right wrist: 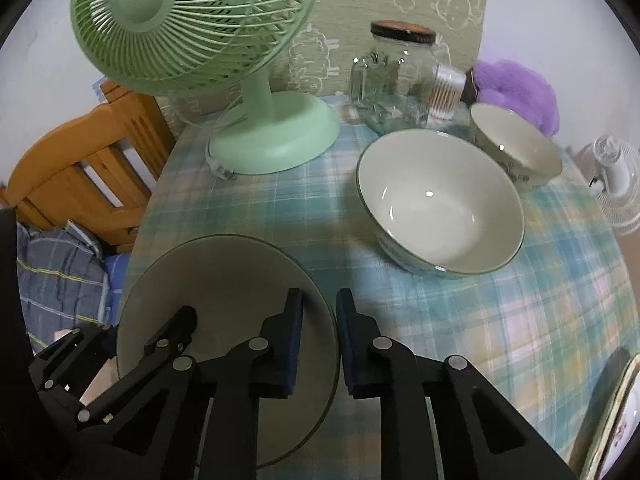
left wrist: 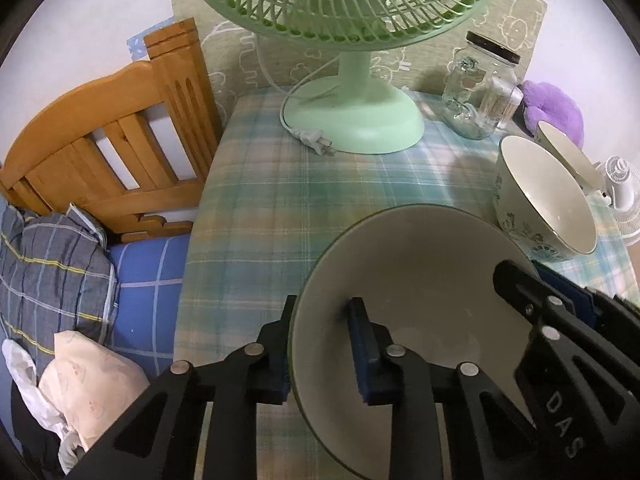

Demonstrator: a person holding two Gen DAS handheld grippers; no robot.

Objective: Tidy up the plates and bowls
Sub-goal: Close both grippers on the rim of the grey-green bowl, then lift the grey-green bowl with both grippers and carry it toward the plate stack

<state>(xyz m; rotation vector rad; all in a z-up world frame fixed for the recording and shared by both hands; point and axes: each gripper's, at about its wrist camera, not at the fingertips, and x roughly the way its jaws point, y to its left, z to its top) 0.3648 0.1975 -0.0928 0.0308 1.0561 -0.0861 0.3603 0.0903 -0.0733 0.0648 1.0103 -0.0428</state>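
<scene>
Bowl (left wrist: 420, 304) rim clamped between both tools' pads.

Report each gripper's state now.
Left gripper: shut on the near bowl's left rim.
Right gripper: shut on the same bowl's right rim.

On the table (right wrist: 500, 320) the fan (right wrist: 224, 80) stands behind-left, the jar (right wrist: 394, 76) behind-right. Two bowls (right wrist: 440, 204) (right wrist: 516, 148) sit before the jar. A bed (left wrist: 136, 280) lies left of the table.

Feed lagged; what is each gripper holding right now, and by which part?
Both grip the near bowl by its rim: left gripper on its left edge, right gripper on its right.
</scene>
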